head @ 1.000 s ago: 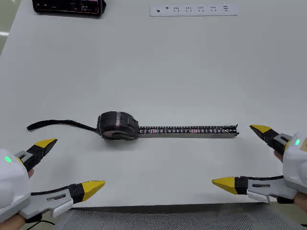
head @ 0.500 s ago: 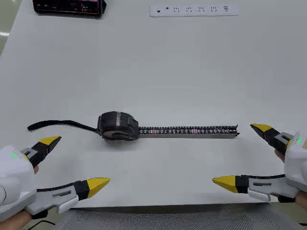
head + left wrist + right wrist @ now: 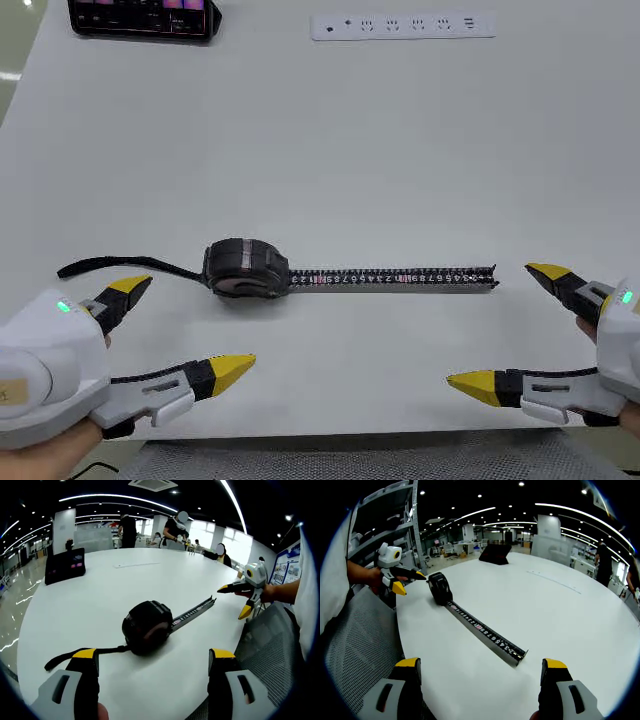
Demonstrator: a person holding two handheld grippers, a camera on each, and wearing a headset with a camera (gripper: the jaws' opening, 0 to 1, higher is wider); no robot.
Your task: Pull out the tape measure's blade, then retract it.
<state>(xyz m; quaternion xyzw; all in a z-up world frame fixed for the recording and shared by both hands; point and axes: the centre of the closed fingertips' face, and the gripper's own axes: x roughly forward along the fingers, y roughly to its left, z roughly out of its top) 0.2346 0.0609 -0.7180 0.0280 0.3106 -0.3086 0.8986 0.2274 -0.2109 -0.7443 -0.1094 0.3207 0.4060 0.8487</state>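
Hovering low, left gripper (image 3: 198, 322), jaws spread, empty | right gripper (image 3: 490, 324), jaws spread, empty | tape measure case (image 3: 245, 267) just ahead of left gripper, untouched, strap (image 3: 110, 264) trailing toward that gripper's left | blade (image 3: 395, 276) extended, flat on table (image 3: 400, 150), tip just ahead of right gripper | risk: retracting with case unheld likely whips blade back, skidding case.
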